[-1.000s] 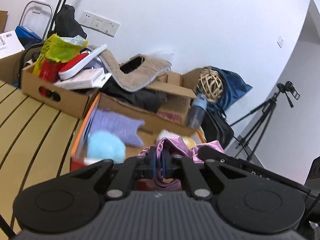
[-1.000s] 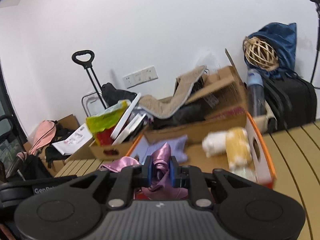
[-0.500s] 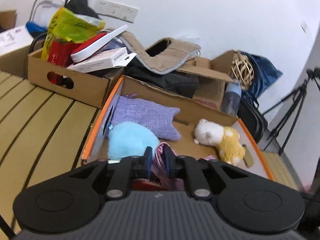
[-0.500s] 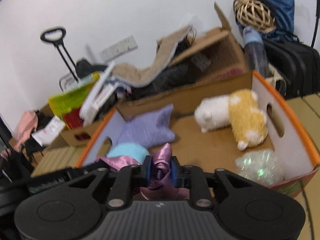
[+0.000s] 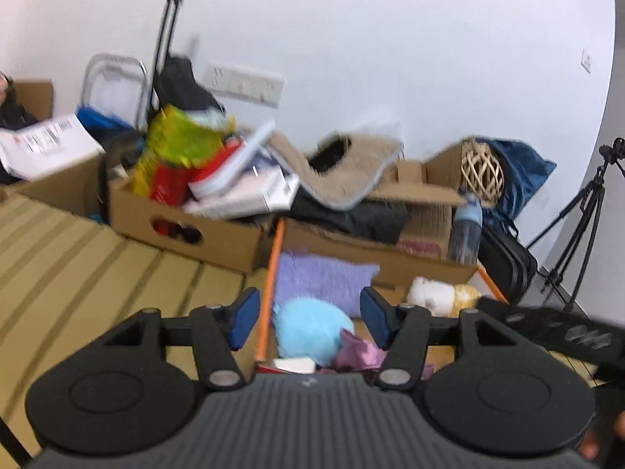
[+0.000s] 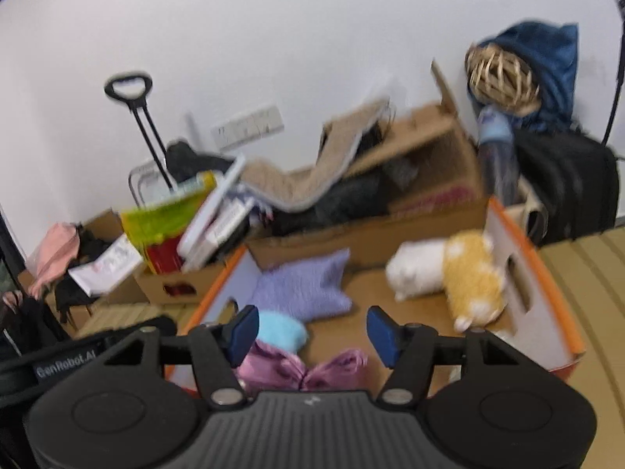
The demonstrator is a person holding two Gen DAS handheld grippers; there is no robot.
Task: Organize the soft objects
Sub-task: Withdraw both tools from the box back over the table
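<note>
An orange-rimmed cardboard tray [image 6: 554, 281] holds soft things: a lilac pillow [image 6: 308, 285], a light blue plush [image 6: 279, 330], a white and yellow plush [image 6: 449, 273] and a pink satin cloth [image 6: 297, 369] at the near edge. My right gripper [image 6: 312, 330] is open and empty just above the pink cloth. My left gripper [image 5: 310, 316] is open and empty over the tray's near left corner, above the blue plush [image 5: 308, 328] and the pink cloth [image 5: 357, 351]. The tray's orange rim [image 5: 269, 285] runs between its fingers.
A cardboard box [image 5: 183, 222] full of packets and books stands behind the tray at left. A larger box [image 6: 422, 172] with a beige mat and dark cloth is behind it. A bottle [image 6: 498, 156], black bag [image 6: 566, 191], wicker ball [image 6: 500, 74] and tripod [image 5: 574, 215] are at right. Slatted wooden table [image 5: 78, 273].
Both grippers have opened and let go of the pink satin cloth, which now lies in the tray's near edge. Both have pulled back and up a little.
</note>
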